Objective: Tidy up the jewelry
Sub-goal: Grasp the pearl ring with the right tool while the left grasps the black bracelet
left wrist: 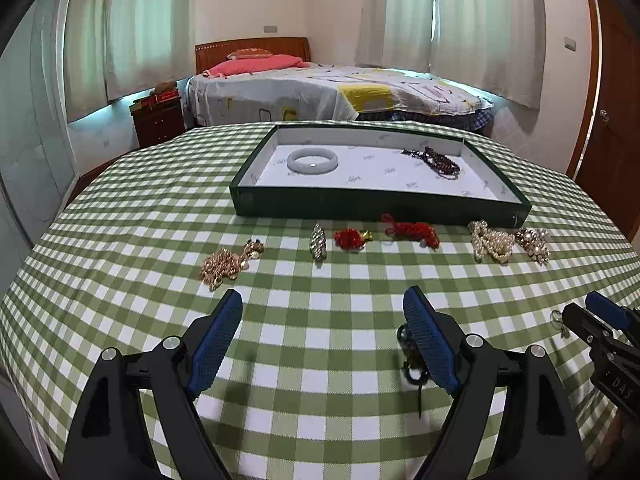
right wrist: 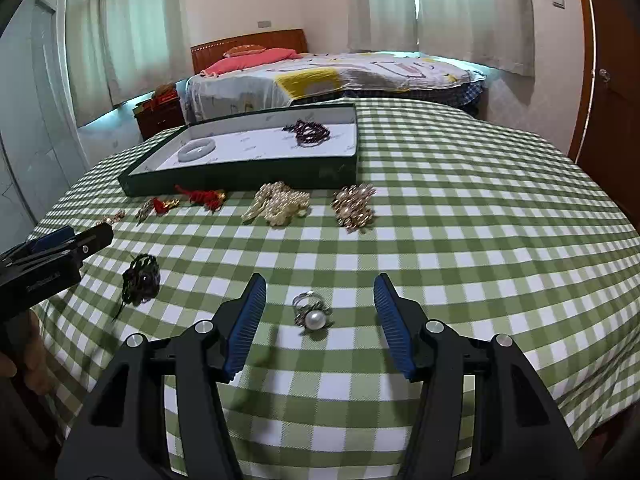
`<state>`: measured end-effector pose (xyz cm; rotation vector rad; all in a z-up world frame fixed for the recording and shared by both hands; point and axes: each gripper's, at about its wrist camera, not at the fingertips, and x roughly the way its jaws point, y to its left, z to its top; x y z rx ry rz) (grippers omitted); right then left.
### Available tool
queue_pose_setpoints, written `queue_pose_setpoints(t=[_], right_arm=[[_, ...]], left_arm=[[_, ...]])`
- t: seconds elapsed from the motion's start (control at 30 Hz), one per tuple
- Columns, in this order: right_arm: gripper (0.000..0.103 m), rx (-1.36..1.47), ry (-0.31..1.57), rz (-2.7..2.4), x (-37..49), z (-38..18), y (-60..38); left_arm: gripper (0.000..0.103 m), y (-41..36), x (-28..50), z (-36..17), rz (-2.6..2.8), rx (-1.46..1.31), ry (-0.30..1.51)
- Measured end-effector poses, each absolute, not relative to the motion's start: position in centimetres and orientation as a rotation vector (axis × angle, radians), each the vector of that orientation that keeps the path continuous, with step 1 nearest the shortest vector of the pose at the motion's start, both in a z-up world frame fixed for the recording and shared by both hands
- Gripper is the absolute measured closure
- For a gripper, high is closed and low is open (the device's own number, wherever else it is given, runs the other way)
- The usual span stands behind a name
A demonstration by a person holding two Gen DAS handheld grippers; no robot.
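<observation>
A dark green tray [left wrist: 360, 204] with a white floor holds a pale jade bangle [left wrist: 312, 161] and a dark red bead string [left wrist: 438, 159]. Loose pieces lie in front of it: a gold chain [left wrist: 228, 262], a crystal brooch [left wrist: 318, 241], a red tassel [left wrist: 352, 239], a red cord [left wrist: 414, 231], a pearl strand [left wrist: 490, 242], a pearl brooch [left wrist: 534, 242]. My left gripper [left wrist: 324, 304] is open; a dark bead bracelet [left wrist: 412, 360] lies beside its right finger. My right gripper [right wrist: 320, 288] is open around a pearl ring [right wrist: 313, 314] on the cloth.
The table has a green checked cloth [left wrist: 320, 400] and curves away at its edges. The tray [right wrist: 240, 174] and the dark bracelet [right wrist: 140, 278] show in the right wrist view. A bed [left wrist: 332, 92] and a nightstand [left wrist: 158, 120] stand behind.
</observation>
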<state>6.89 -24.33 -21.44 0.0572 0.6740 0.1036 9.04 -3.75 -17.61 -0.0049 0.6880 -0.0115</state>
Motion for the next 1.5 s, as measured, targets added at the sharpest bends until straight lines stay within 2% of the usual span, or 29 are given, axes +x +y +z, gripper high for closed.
queue_pose_setpoints(t=[0.1, 0.17, 0.27, 0.33, 0.4, 0.47, 0.93, 1.33, 1.5], right_arm=[[0.051, 0.052, 0.671, 0.108, 6.8, -21.5, -24.2], [0.058, 0.052, 0.679, 0.110, 6.9, -21.6, -24.2], [0.061, 0.054, 0.692, 0.113, 7.0, -21.9, -24.2], [0.067, 0.052, 0.699, 0.115, 7.1, -22.0, -24.1], [0.078, 0.051, 0.716, 0.125, 7.2, -22.3, -24.0], [0.083, 0.053, 0.730, 0.130, 7.4, -22.6, -24.0], [0.083, 0.073, 0.709, 0.118, 7.0, -22.2, -24.6], [0.083, 0.082, 0.712, 0.120, 7.0, -22.2, -24.6], [0.083, 0.086, 0.711, 0.120, 7.1, -22.2, -24.7]], left_arm=[[0.023, -3.4, 9.0, -17.8, -0.002, -0.017, 0.693], [0.023, -3.3, 9.0, -18.0, 0.002, -0.022, 0.695], [0.023, -3.4, 8.9, -18.0, -0.001, -0.021, 0.699], [0.023, -3.5, 8.9, -18.0, -0.003, -0.018, 0.700], [0.023, -3.6, 8.8, -18.0, -0.007, -0.016, 0.700], [0.023, -3.7, 8.8, -18.0, -0.011, -0.015, 0.700], [0.023, -6.2, 8.5, -18.0, -0.109, 0.011, 0.707], [0.024, -8.5, 10.1, -20.2, -0.147, 0.063, 0.810], [0.040, -8.2, 9.6, -20.2, -0.144, 0.075, 0.796]])
